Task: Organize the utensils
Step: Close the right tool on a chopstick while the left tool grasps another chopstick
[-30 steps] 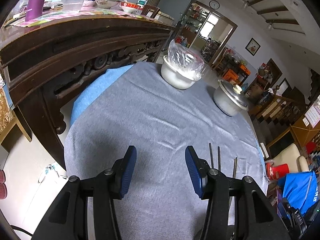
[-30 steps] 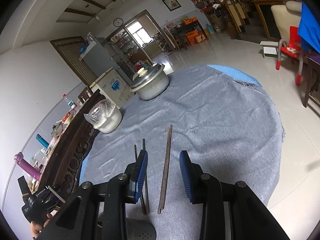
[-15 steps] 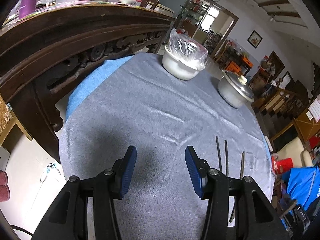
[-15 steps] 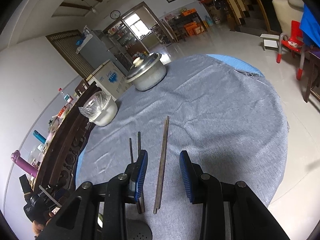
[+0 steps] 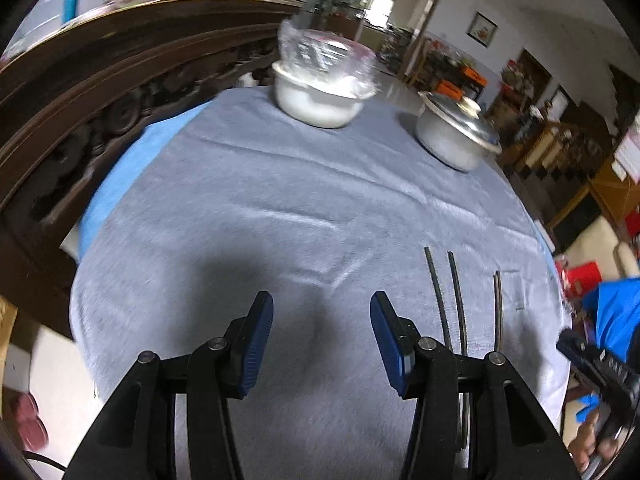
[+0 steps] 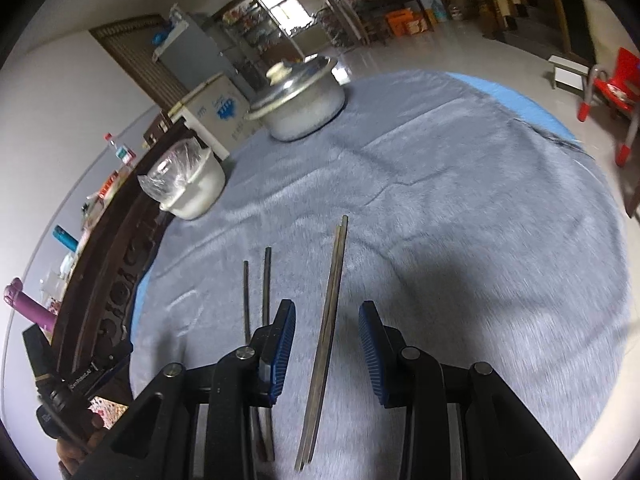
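Now lower the right gripper straight onto the brown chopsticks. Fingers parted about a third, holding nothing, the brown pair lying lengthwise in the gap on the grey surface, touching neither pad. Keep that pair centred, press the tips into the cloth, then close gently so both sticks stack rather than roll apart. Watch the left-hand pad: it sits just beside the dark chopsticks, so avoid nudging or catching them. Grip near the middle for balance, not at the near ends.

Left gripper likewise empty, fingers roughly half open over bare cloth; dark pair to its right, brown pair beyond. Swing it right over the dark pair and line the fingers across the sticks before closing. Bowl and pot well apart at the far edge; nothing to fear there.
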Available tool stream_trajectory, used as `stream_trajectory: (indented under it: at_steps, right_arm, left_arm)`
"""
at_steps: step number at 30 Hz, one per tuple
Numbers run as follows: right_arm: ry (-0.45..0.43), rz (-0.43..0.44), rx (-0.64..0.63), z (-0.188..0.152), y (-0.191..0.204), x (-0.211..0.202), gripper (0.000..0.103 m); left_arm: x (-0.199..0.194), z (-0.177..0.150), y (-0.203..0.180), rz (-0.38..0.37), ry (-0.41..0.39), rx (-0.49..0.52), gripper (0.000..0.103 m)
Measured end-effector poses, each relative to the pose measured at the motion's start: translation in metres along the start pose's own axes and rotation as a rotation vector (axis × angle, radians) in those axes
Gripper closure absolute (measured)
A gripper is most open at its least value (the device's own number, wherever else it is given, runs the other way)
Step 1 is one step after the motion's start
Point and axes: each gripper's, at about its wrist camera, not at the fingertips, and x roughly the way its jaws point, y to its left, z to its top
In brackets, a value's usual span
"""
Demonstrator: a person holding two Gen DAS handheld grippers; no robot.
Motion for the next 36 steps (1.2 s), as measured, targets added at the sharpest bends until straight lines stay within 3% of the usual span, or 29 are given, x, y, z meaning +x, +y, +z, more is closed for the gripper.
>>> stream_trajectory:
  at_steps: [8, 19, 30, 36]
  right_arm:
    - [0.127, 0.011, 0.053, 0.051, -0.004, 0.061, 0.068]
    - [0.27, -0.143, 0.11, 0.088, -0.003, 0.128, 0.08]
    - [0.298, -0.281, 0.057, 0.094, 0.008, 0.149, 0.096]
    - [0.269, -0.257, 0.051, 0.09, 0.002, 0.143, 0.099]
  left_arm:
    - [0.029, 0.016, -0.036, -0.054, 0.059, 0.102, 0.052]
    - [0.075, 0.058, -0.068, -0.136, 0.214, 0.135, 0.052]
    - [0.12, 0.079, -0.099, -0.108, 0.32, 0.162, 0.053]
    - [0.142, 0.073, -0.11, -0.078, 0.379, 0.153, 0.059]
